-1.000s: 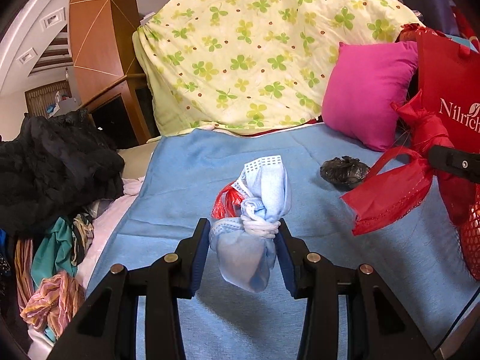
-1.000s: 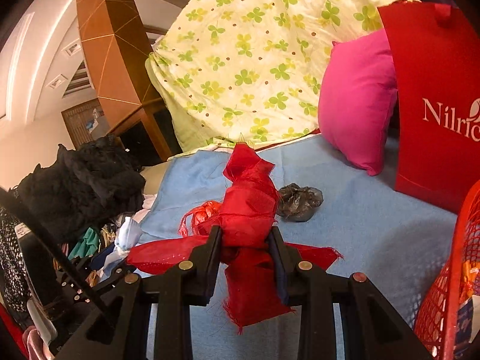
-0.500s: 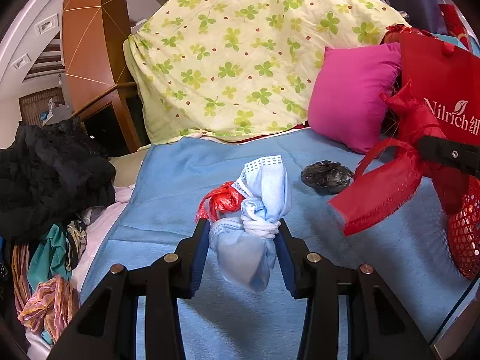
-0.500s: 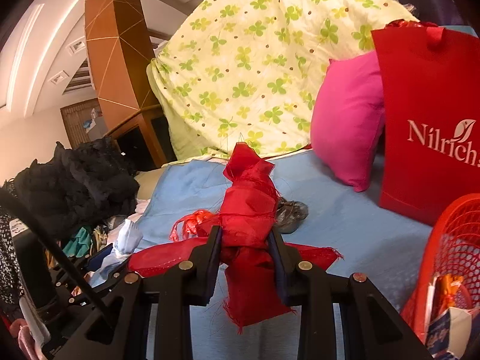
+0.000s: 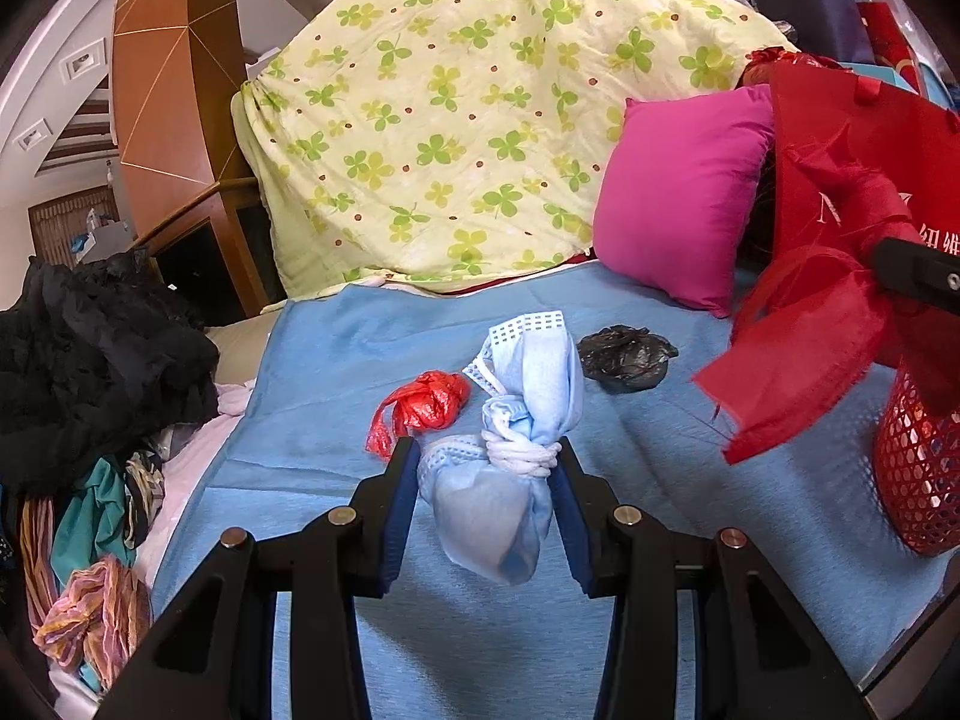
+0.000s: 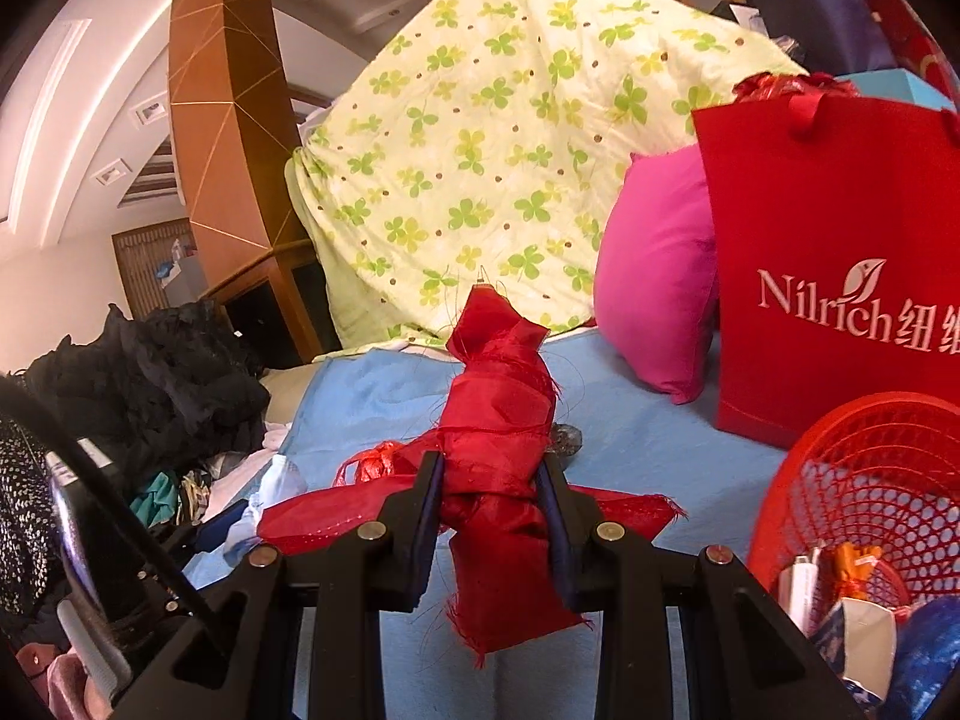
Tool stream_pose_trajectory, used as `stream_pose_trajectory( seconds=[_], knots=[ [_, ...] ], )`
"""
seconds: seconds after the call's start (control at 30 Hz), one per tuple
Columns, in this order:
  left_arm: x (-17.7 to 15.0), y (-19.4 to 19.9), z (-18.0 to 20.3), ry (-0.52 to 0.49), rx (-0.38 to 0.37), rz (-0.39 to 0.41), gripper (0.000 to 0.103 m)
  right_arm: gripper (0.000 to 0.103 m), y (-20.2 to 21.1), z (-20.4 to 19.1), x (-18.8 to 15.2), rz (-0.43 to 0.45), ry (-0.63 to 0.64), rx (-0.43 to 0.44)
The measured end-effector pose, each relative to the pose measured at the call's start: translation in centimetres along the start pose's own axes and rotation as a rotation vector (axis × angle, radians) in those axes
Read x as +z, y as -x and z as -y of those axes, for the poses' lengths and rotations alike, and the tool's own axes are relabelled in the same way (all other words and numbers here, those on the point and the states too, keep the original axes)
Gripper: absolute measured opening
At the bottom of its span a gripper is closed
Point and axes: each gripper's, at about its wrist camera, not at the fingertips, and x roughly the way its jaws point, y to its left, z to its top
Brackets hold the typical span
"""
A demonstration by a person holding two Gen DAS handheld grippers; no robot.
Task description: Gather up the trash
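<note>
Two bundles are in my grip, one per hand. Far to my left a heap of black clothing (image 5: 90, 354) sits above a tangle of coloured cloth (image 5: 96, 612) at the edge of the bed. My left gripper (image 5: 485, 468) is clenched on the knotted blue face mask (image 5: 516, 414): the white knot of its ear loops lies right between my pads, one blue tail stands up above the fingers and the fatter end hangs below them, clear of the blue sheet (image 5: 336, 348). Just behind the mask's left side a crumpled red plastic bag (image 5: 429, 405) lies on the sheet, and to the mask's right, further back, a crumpled black plastic bag (image 5: 627, 357). Behind them rise the clover-print quilt (image 5: 480, 120) and the pink pillow (image 5: 678, 198).

Further right, my right gripper (image 6: 492, 492) is clamped on the knotted red cloth (image 6: 498, 414). Its knot is pinched between my fingers (image 6: 429, 480), a twisted length points up past the tips, a frayed end droops beneath them, and two flat tails spread out to either side. The cloth hangs above the sheet, to the left of the red mesh basket (image 6: 840, 468), which stands on the bed at the right and holds some packaging in white, orange and blue. Behind the basket stands the red shopping bag (image 6: 840, 228), touching the pink pillow.
</note>
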Motion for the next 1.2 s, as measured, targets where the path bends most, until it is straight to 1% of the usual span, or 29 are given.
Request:
stream_pose_trajectory(
  seconds=[0.13, 0.37, 0.8, 1.2],
  knots=[
    [0.0, 0.3, 0.4, -0.001, -0.009, 0.006, 0.045, 0.033, 0.9, 0.4, -0.1, 0.014, -0.003, -0.013],
    [0.2, 0.6, 0.9, -0.003, -0.026, 0.012, 0.045, 0.033, 1.4, 0.6, -0.1, 0.02, -0.002, -0.026],
    [0.5, 2.6, 1.7, 0.001, -0.041, 0.044, 0.045, 0.033, 1.9, 1.5, 0.4, 0.033, 0.003, -0.044],
    [0.9, 3.5, 2.2, 0.011, -0.063, 0.058, 0.045, 0.033, 2.2, 1.6, 0.5, 0.037, 0.004, -0.048]
  ],
)
